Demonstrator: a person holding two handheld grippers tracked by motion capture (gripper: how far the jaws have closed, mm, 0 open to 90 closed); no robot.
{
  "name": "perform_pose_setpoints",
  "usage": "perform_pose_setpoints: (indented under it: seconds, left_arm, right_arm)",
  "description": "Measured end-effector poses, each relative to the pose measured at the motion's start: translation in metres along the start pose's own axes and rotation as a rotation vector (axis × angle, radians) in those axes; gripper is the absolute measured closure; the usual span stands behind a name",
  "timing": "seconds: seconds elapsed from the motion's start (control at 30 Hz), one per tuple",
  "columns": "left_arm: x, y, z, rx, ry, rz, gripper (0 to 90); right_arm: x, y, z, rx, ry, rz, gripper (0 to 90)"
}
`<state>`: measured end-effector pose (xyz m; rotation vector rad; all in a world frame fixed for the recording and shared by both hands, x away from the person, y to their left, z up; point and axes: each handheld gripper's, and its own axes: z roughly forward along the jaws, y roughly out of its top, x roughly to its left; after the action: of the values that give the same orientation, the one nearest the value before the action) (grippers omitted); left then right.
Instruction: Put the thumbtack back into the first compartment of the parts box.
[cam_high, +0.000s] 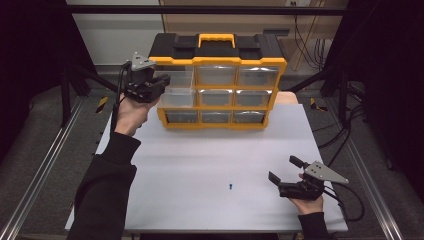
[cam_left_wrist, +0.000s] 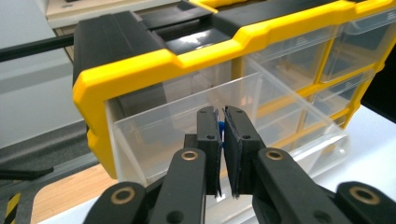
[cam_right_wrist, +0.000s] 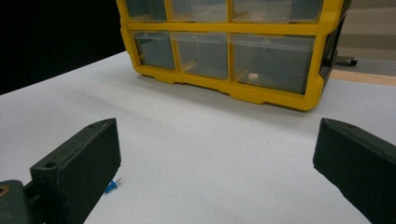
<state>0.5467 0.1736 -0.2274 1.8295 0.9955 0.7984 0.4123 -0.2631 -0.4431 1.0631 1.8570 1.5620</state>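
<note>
Left gripper (cam_left_wrist: 222, 140) is up at the top-left pulled-out drawer (cam_left_wrist: 187, 121) of the yellow-and-black organizer (cam_high: 217, 82), fingers (cam_left_wrist: 208, 140) pressed nearly together, pinching a small blue pushpin (cam_left_wrist: 219, 127) held over the open drawer, likely positioned so it drops inside. The drawer sticks out of the frame to give access from above. Right gripper (cam_high: 290, 182) rests low on the white worktop (cam_high: 200, 165), fingers spread wide and empty, just beside a second blue pushpin (cam_high: 230, 186) lying loose on the worktop, probably staged to grab it next.
</note>
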Motion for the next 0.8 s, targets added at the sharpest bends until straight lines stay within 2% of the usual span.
perform_pose_setpoints:
  seconds: [0.07, 0.13, 0.2, 0.27, 0.33, 0.47, 0.57, 0.63, 0.67, 0.8]
  left_arm:
    - [0.001, -0.001, 0.002, 0.012, 0.008, 0.002, 83.9]
    - [0.000, -0.001, 0.004, 0.010, 0.016, -0.015, 82.5]
    - [0.001, -0.001, 0.004, 0.020, 0.027, -0.013, 79.5]
    - [0.000, 0.000, 0.003, 0.027, 0.025, -0.028, 75.2]
    - [0.001, 0.001, 0.000, 0.014, 0.029, -0.035, 67.3]
    - [-0.001, 0.002, -0.013, -0.056, 0.018, -0.058, 46.0]
    - [-0.008, -0.002, -0.024, -0.100, -0.033, -0.058, 36.3]
    - [-0.016, -0.007, -0.030, -0.117, -0.063, -0.041, 29.2]
    - [-0.018, -0.010, -0.032, -0.130, -0.062, -0.026, 26.1]
    - [-0.032, -0.027, -0.038, -0.138, -0.125, -0.031, 15.7]
  right_arm:
    - [0.001, 0.000, 0.000, -0.004, 0.004, 0.009, 1.4]
    - [0.001, 0.000, 0.000, -0.004, 0.003, 0.011, 1.4]
    - [0.001, 0.000, 0.000, -0.005, 0.004, 0.011, 1.4]
    - [0.001, 0.000, 0.000, -0.004, 0.005, 0.010, 1.5]
    - [0.000, 0.000, -0.001, 0.006, -0.001, 0.002, 1.5]
    - [-0.001, 0.000, -0.001, 0.001, -0.001, -0.002, 1.4]
    - [0.001, 0.001, -0.001, -0.007, 0.005, 0.022, 1.4]
    - [0.000, 0.001, -0.002, -0.002, -0.003, 0.011, 1.4]
    - [0.000, 0.001, -0.001, -0.006, -0.005, 0.009, 1.4]
    - [0.000, 0.001, -0.001, -0.007, -0.006, 0.008, 1.4]
